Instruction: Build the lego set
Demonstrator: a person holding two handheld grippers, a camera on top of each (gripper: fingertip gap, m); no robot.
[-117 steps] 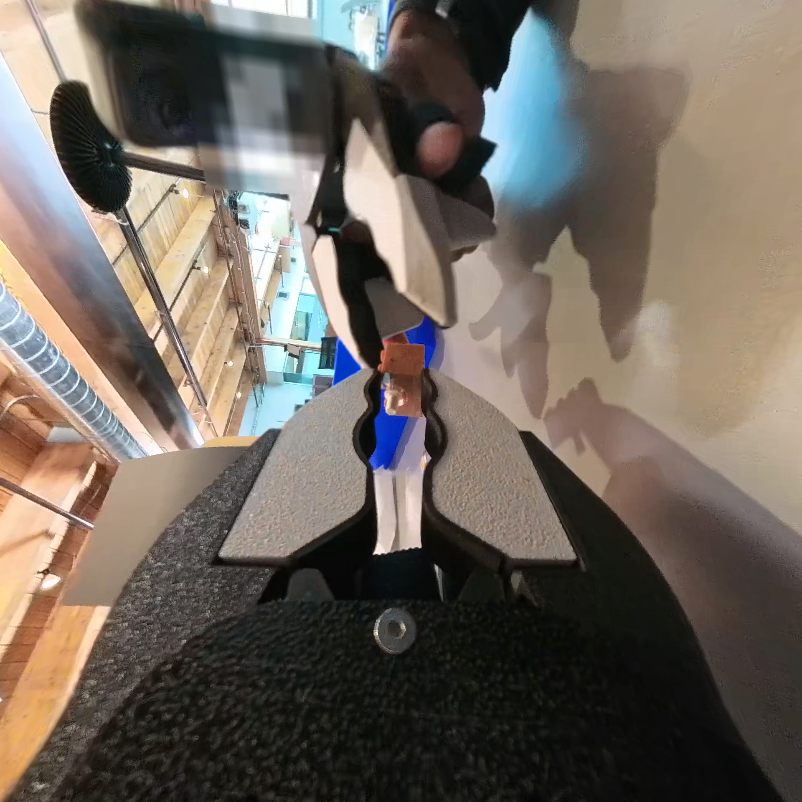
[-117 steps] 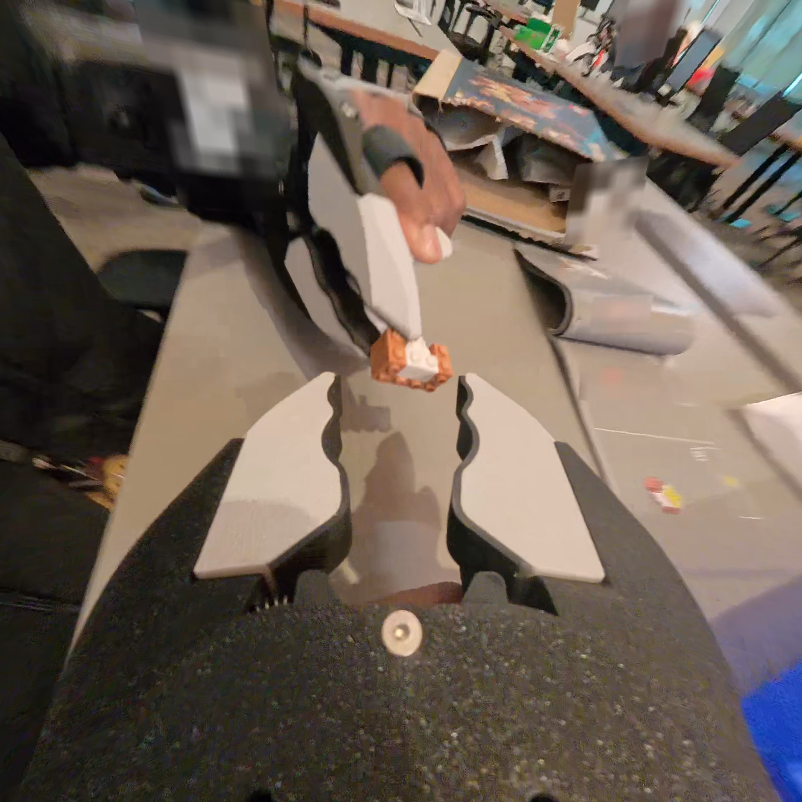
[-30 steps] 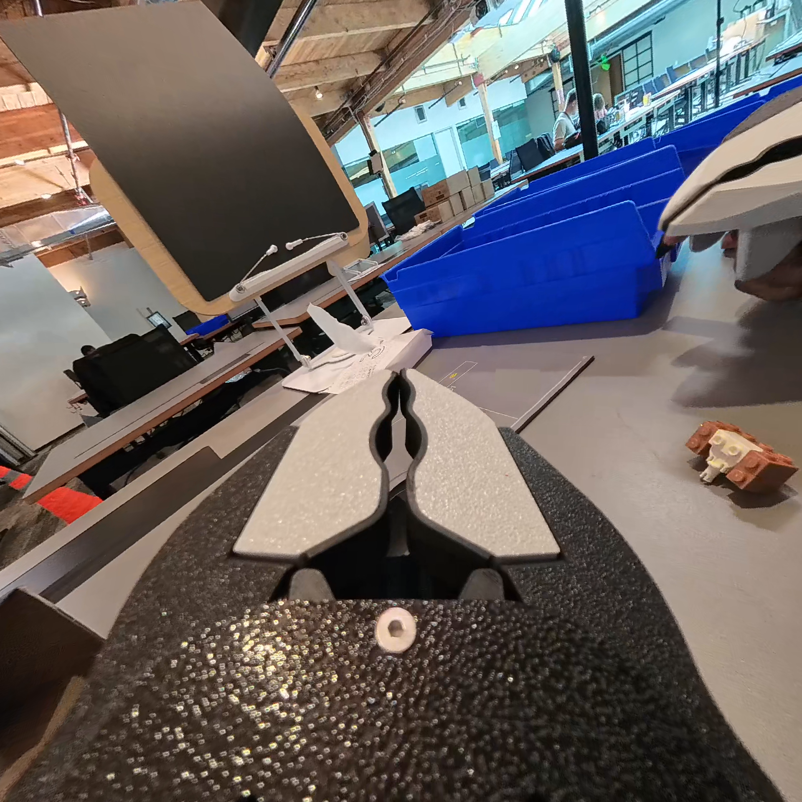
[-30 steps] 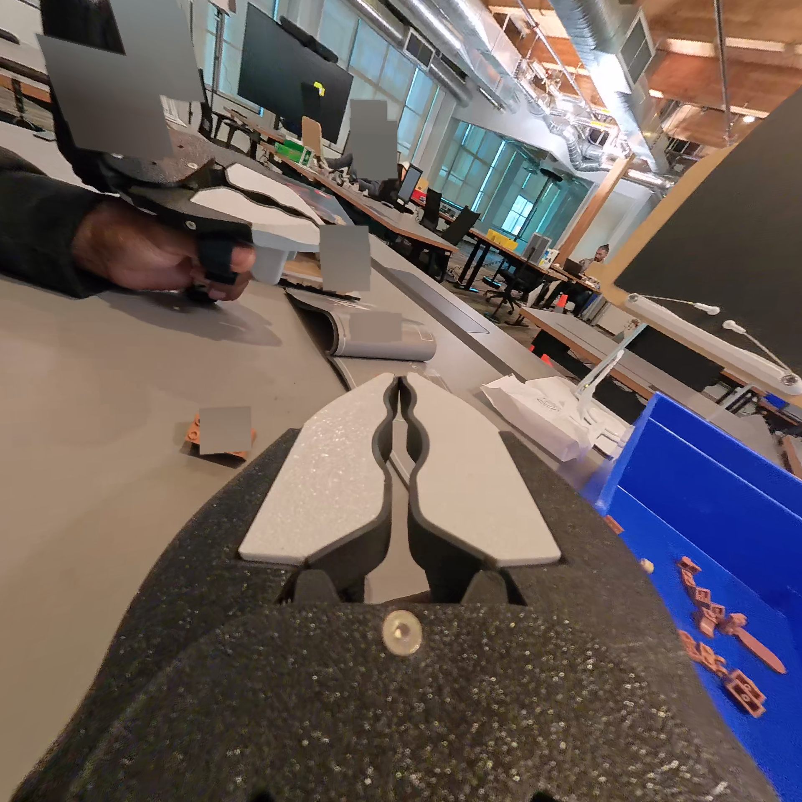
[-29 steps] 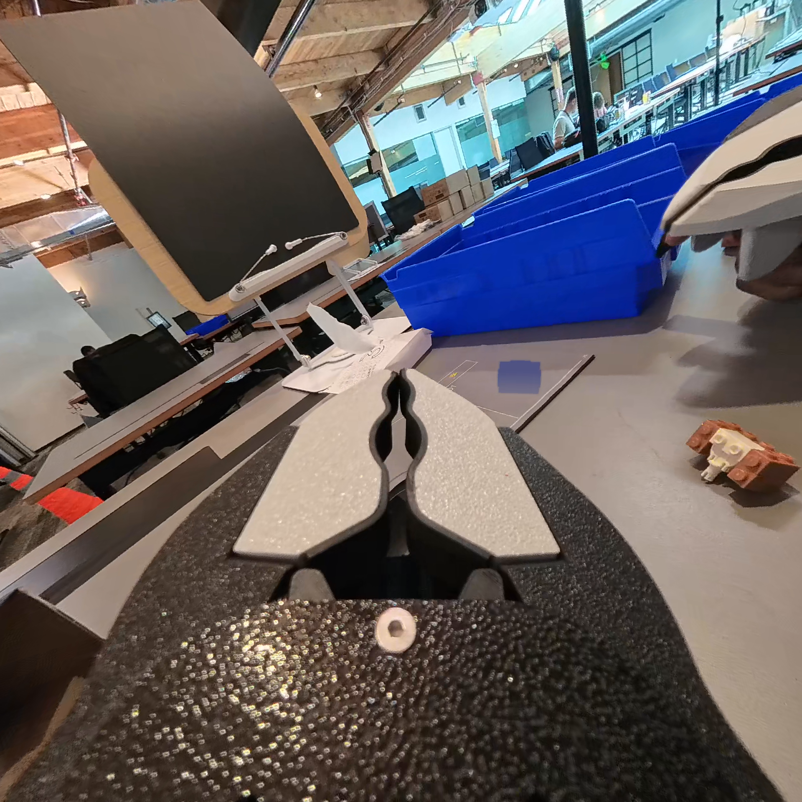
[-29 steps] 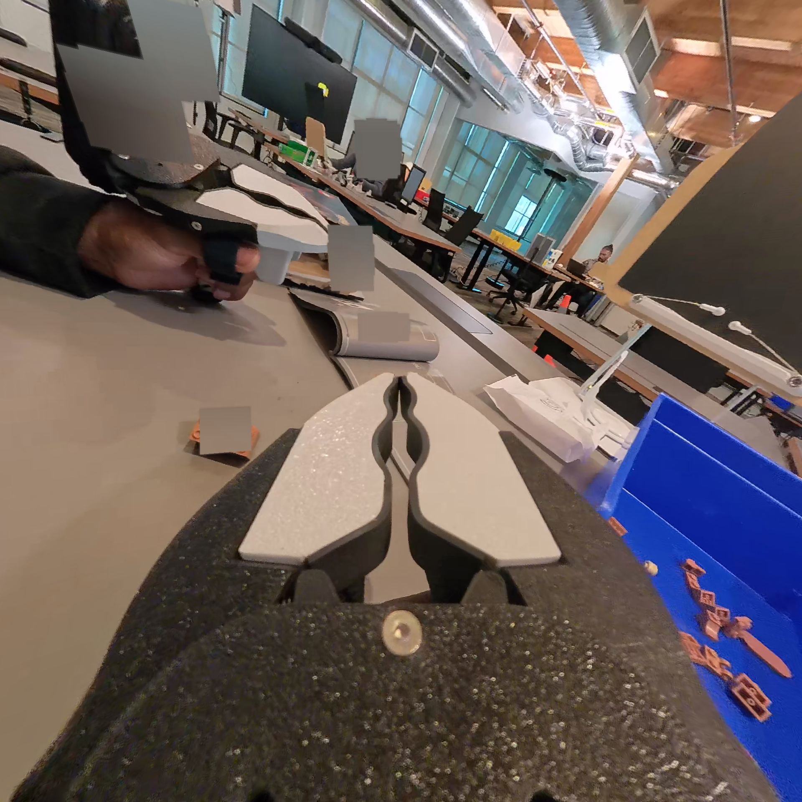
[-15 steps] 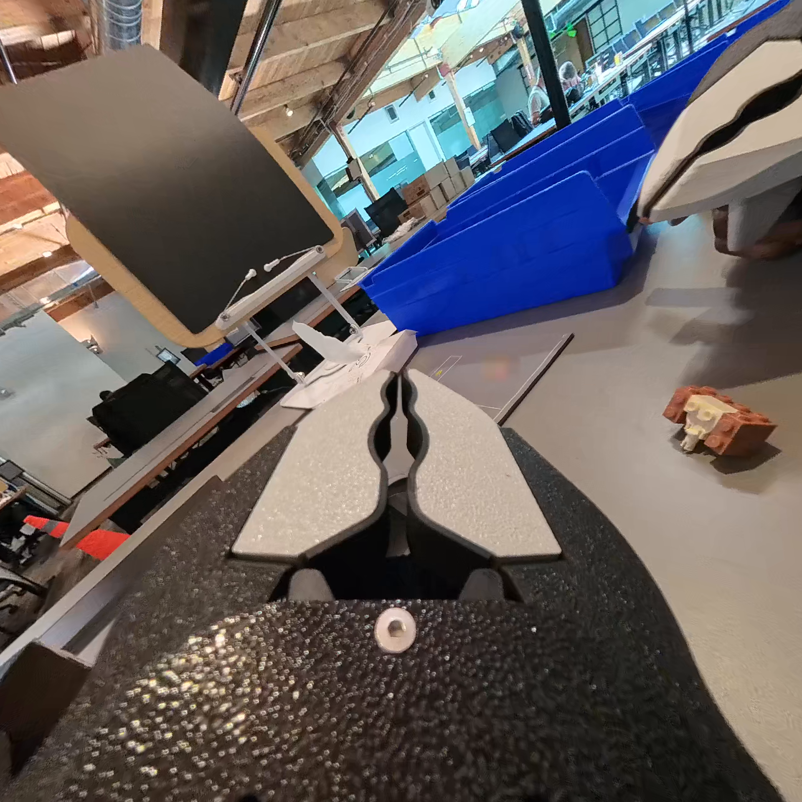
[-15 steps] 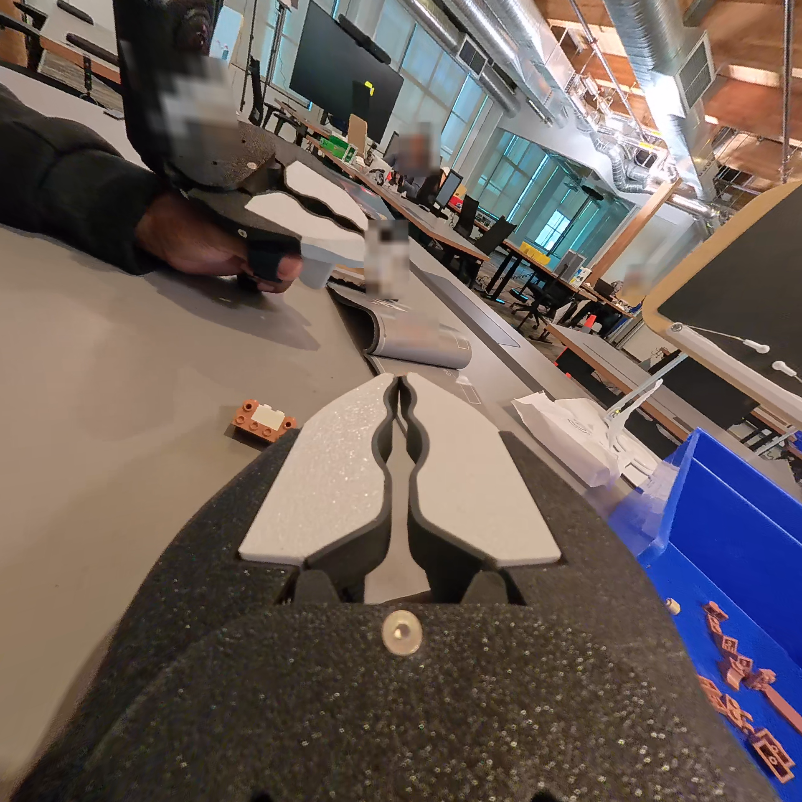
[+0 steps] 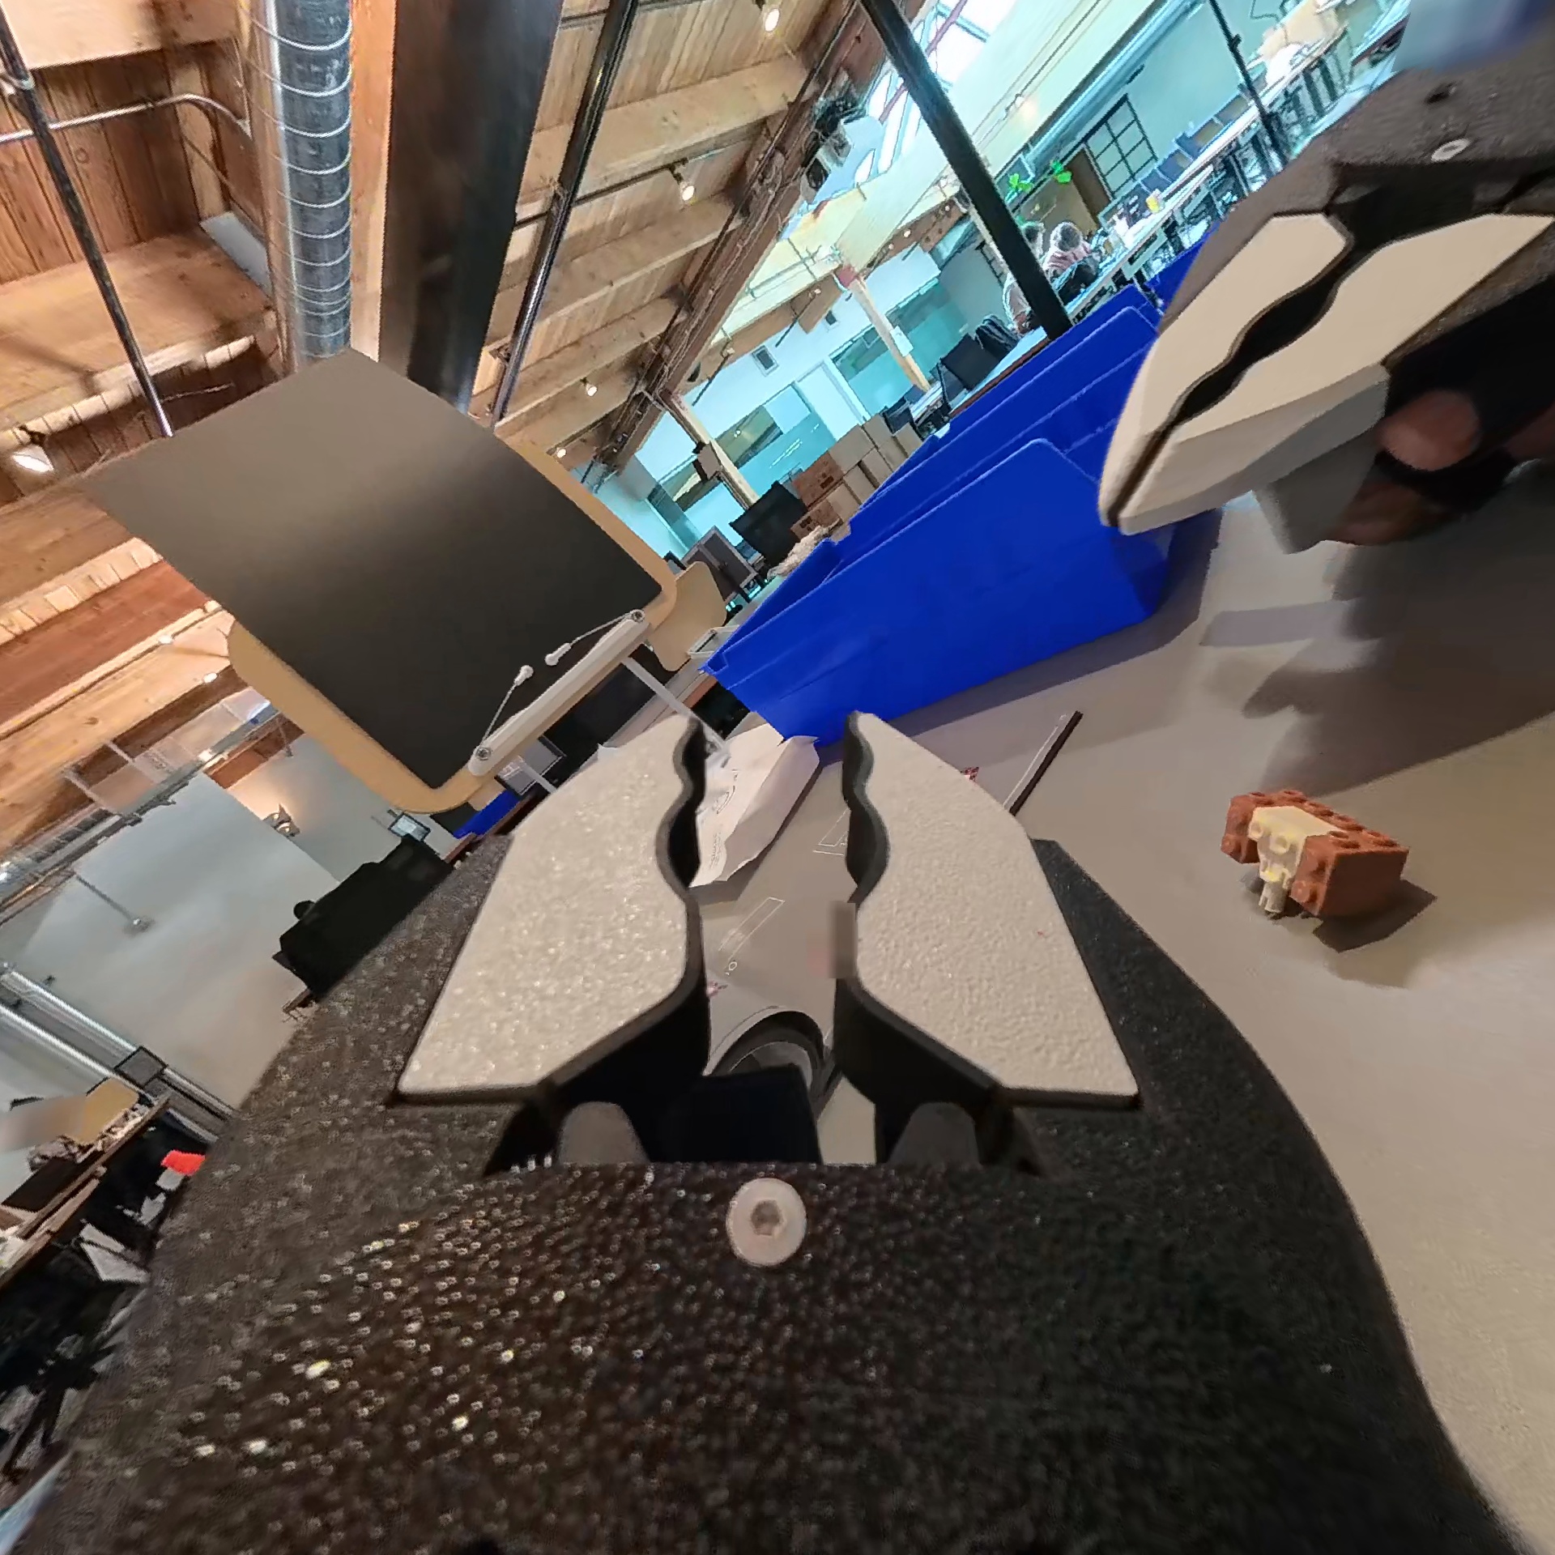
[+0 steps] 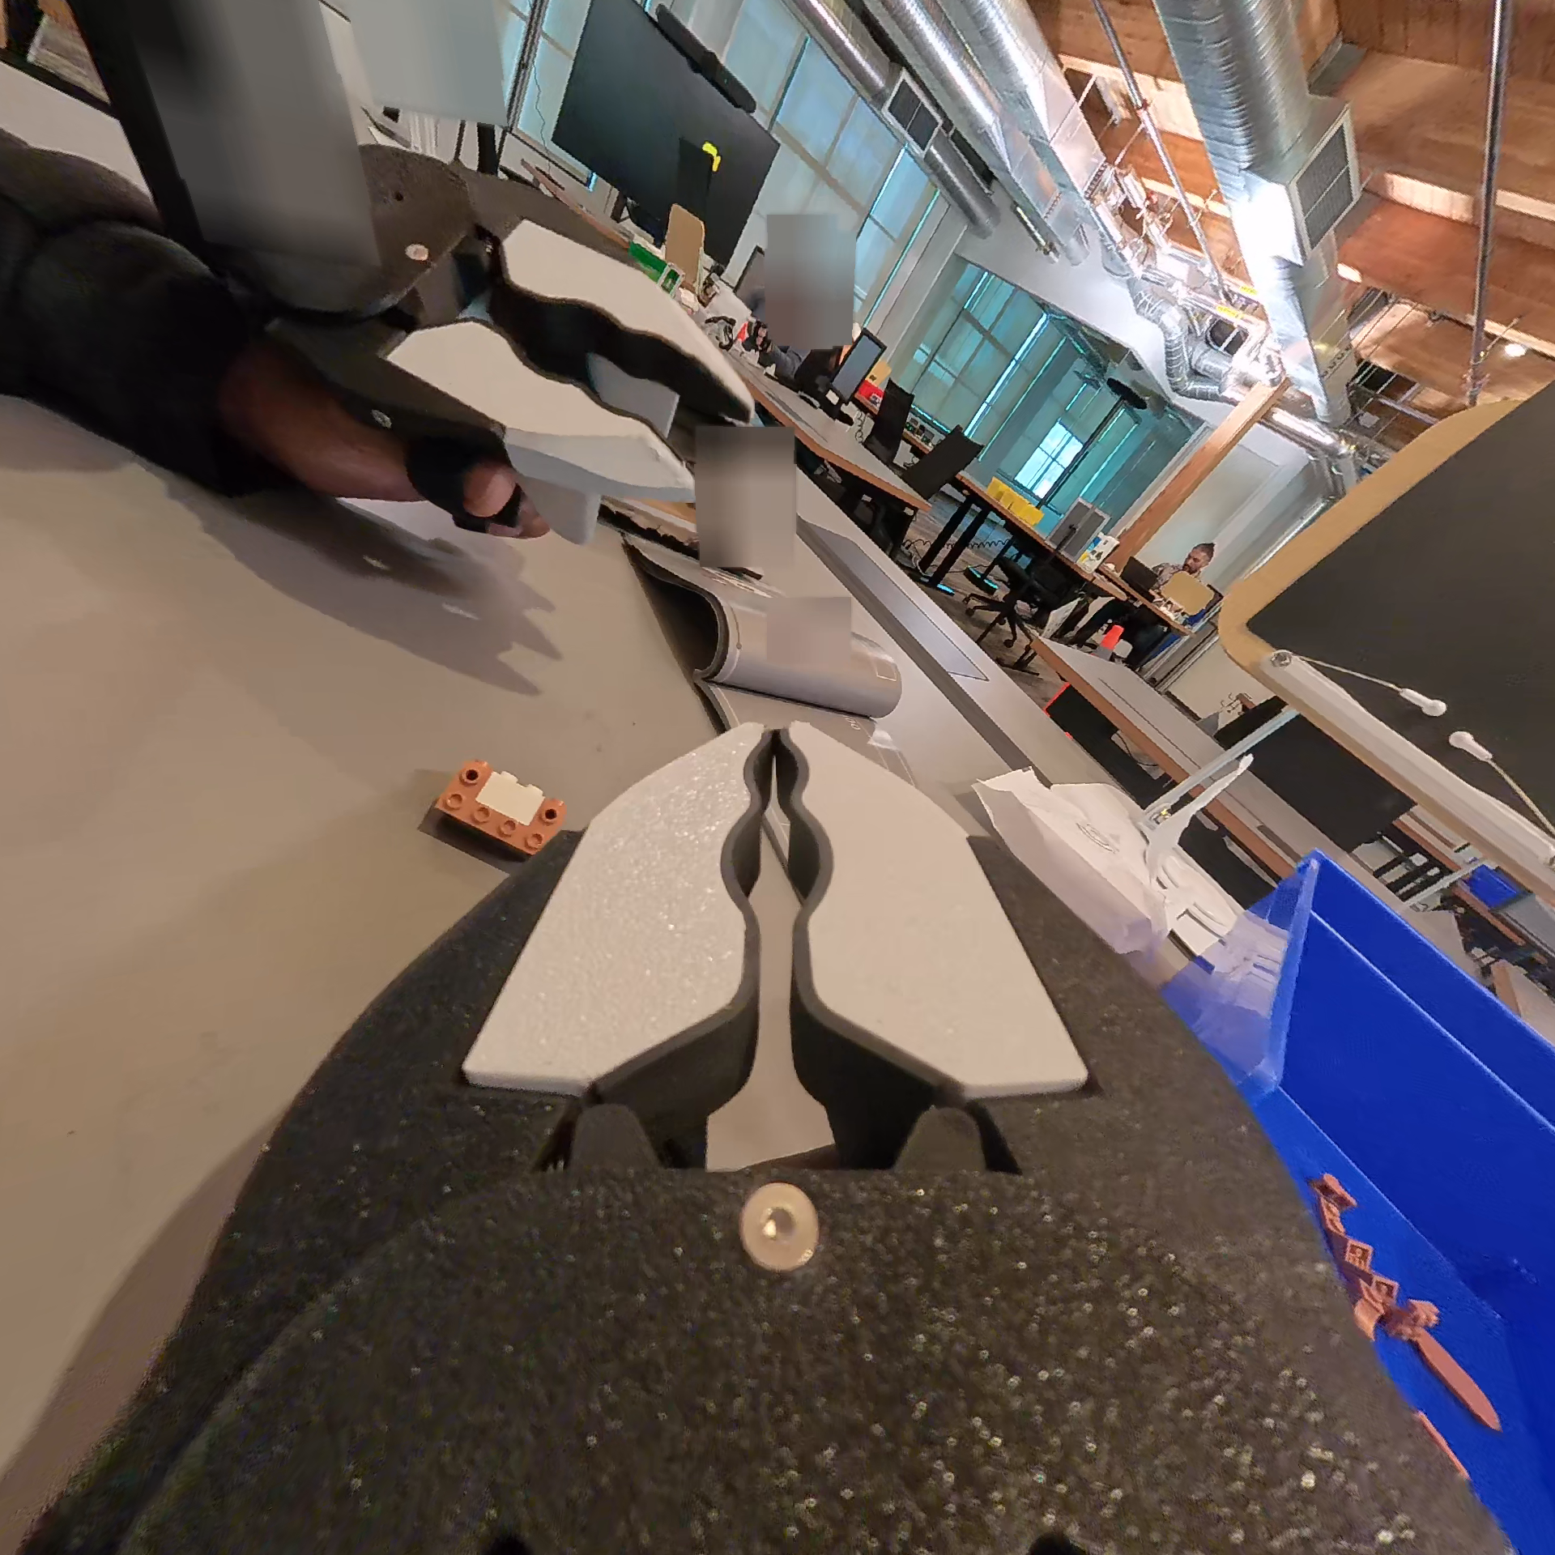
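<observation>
Now the small brown-and-white brick assembly point(image 9: 1313, 862) is seen lying free on the grey bench point(image 9: 1388, 1178); beside it, the left tool point(image 9: 770, 740) is parted and empty, the right tool point(image 10: 776, 740) closed on nothing.

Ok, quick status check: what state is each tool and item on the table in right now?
left tool: open, nothing between its fingers
right tool: shut, holding nothing
brown and white brick assembly: lying on the grey table, apart from both tools
blue bin: open-topped, small brown pieces inside
grey booklet: lying open, pages curled
white paper bag: crumpled, lying beside the bin
</observation>
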